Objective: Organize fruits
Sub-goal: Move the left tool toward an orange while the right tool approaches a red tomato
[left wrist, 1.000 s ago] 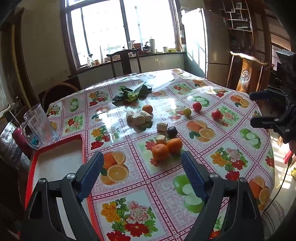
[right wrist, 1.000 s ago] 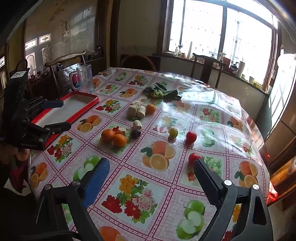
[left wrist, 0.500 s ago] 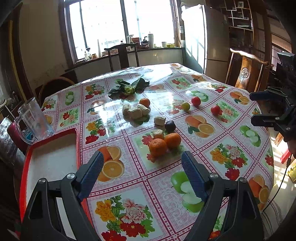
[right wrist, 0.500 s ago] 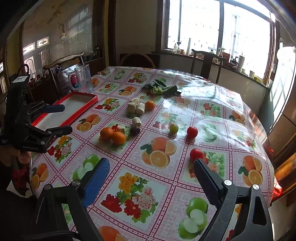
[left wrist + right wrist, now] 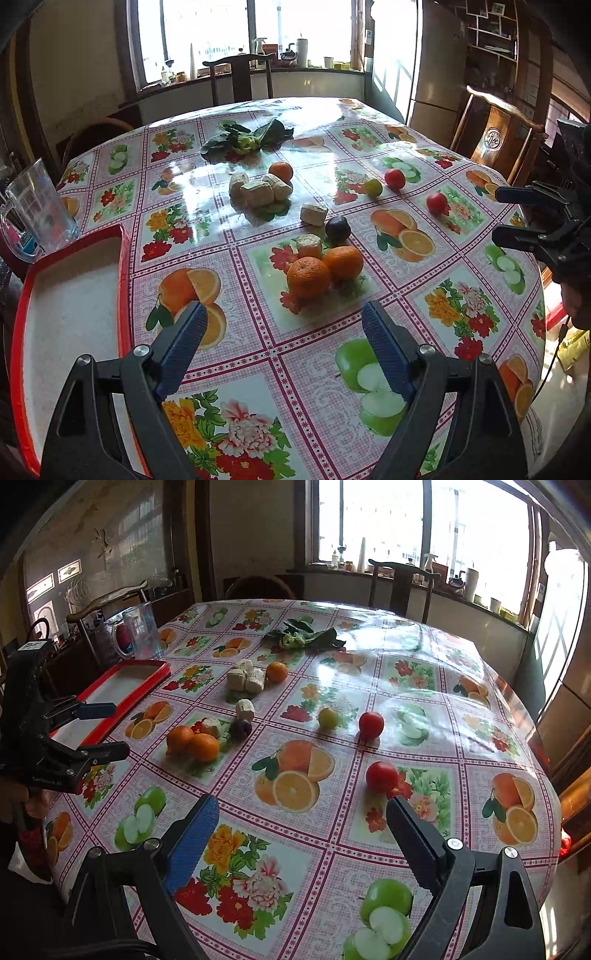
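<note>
Two oranges sit together mid-table, just ahead of my open, empty left gripper. A dark plum lies behind them. A third orange is farther back. Two red fruits and a green fruit lie to the right. A red-rimmed tray sits at the left edge. My right gripper is open and empty, with a red fruit just ahead of its right finger. The oranges also show in the right wrist view.
Several beige cubes and leafy greens lie toward the back of the round table, which has a fruit-print cloth. A clear pitcher stands at the left edge. Wooden chairs ring the table.
Both grippers have moved forward and lower toward the table; the oranges and the red fruit look closer. Both stay open. No fruit has moved.
</note>
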The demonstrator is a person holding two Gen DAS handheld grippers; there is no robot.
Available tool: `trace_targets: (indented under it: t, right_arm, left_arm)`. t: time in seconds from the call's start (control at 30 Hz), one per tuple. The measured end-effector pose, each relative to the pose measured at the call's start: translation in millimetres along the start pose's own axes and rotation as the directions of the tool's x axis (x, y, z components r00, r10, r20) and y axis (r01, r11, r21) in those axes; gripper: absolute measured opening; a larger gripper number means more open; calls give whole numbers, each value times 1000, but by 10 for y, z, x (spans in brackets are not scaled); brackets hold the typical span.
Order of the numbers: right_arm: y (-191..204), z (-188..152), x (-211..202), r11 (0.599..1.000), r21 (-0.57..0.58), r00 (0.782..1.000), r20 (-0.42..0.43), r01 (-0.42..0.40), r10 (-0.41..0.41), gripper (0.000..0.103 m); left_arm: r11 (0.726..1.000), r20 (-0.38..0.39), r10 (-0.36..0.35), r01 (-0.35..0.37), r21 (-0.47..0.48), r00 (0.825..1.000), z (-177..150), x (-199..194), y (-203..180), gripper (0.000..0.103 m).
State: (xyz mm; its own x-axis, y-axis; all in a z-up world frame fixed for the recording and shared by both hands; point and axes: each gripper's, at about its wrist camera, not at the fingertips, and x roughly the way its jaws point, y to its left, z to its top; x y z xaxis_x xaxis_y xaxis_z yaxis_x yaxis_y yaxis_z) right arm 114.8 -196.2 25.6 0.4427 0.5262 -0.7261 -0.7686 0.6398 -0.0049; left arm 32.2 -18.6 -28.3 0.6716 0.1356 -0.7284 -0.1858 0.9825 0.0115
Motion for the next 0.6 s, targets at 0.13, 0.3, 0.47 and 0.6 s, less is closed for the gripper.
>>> trace_targets:
  t: [0.13,0.3,0.47,0.6]
  right_arm:
    - [-251,32,258,997,80,999,-29,17,-14,83]
    - [-460,47,536,989,137,995,-88,62,-50,72]
    - [-571,71,704,984,142,988,-121,110,-93,66]
    - [-588,78,842,983,145,985,-144,117,-96,55]
  left_arm:
    - [1000,-33,6,-5,13,999,48,156,-32,86]
    - [1000,-75,-20,19,-15,997,118,378,4,86]
    - [999,-110,-29,26,-29,994,154,602,24,75]
    - [998,-122,-48,44,-41,991,160,732,25,69]
